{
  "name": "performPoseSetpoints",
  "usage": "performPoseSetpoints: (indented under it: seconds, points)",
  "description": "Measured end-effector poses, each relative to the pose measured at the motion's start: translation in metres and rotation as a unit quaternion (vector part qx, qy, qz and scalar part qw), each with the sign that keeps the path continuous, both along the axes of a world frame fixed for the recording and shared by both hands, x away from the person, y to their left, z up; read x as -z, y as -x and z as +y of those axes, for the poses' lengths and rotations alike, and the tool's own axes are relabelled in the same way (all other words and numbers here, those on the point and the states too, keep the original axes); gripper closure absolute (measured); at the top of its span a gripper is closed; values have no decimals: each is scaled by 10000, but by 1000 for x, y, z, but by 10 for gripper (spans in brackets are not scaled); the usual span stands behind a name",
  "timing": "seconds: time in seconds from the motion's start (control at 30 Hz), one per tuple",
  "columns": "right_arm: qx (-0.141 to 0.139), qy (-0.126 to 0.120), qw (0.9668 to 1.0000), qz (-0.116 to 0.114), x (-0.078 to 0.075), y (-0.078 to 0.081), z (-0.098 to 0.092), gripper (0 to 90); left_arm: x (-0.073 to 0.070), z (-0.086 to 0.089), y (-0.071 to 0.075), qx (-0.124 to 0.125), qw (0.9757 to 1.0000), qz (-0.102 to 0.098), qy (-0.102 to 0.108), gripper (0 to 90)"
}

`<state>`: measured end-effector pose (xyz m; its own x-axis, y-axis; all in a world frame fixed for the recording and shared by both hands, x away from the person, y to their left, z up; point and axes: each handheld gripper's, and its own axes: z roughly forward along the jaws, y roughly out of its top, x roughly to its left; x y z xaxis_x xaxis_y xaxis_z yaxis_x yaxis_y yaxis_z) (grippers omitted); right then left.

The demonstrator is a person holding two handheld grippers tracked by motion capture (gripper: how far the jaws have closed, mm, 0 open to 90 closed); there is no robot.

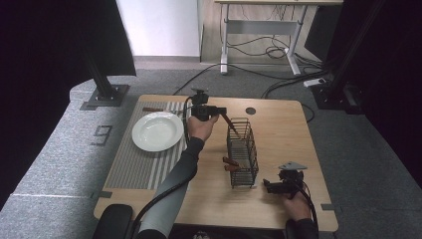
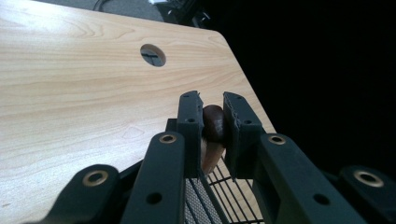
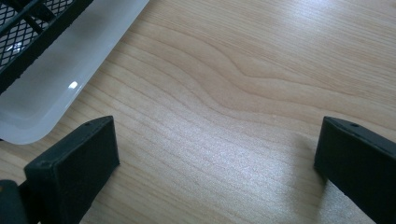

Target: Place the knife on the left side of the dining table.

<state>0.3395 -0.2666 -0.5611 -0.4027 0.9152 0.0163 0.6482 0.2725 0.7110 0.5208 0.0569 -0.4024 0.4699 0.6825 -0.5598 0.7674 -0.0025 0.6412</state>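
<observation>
Two fingers of the left gripper (image 2: 214, 119) pinch a brown handle (image 2: 213, 125) above the basket (image 1: 242, 152); lift it straight up, clear of the wires. Right gripper's (image 3: 215, 154) fingers stand wide, empty.

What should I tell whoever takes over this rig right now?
Left gripper: shut on a wooden handle at the far end of the wire basket.
Right gripper: open, nothing between the jaws, low over the table near the basket's near corner.
Two more wooden handles stick out of the basket's left side. A white plate sits on the striped mat, with one utensil beyond it.
Done: handle gripped.
Left, probably: lift it out and set it by the plate, then the other two.
</observation>
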Motion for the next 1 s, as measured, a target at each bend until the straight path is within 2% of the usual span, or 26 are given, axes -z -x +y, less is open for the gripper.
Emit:
performPoseSetpoints:
  seconds: [0.23,0.27,0.5,1.0]
  points:
    - [-7,6,10000,-8,0,0,0,0,-15,5,9,98,9994,-342,58,789]
    - [-7,6,10000,-8,0,0,0,0,-15,5,9,98,9994,-342,58,791]
    - [-6,6,10000,-6,0,0,0,0,-40,15,21,166,9973,-706,104,799]
    - [-6,7,10000,1,0,0,0,0,-74,49,40,72,9937,-1088,240,801]
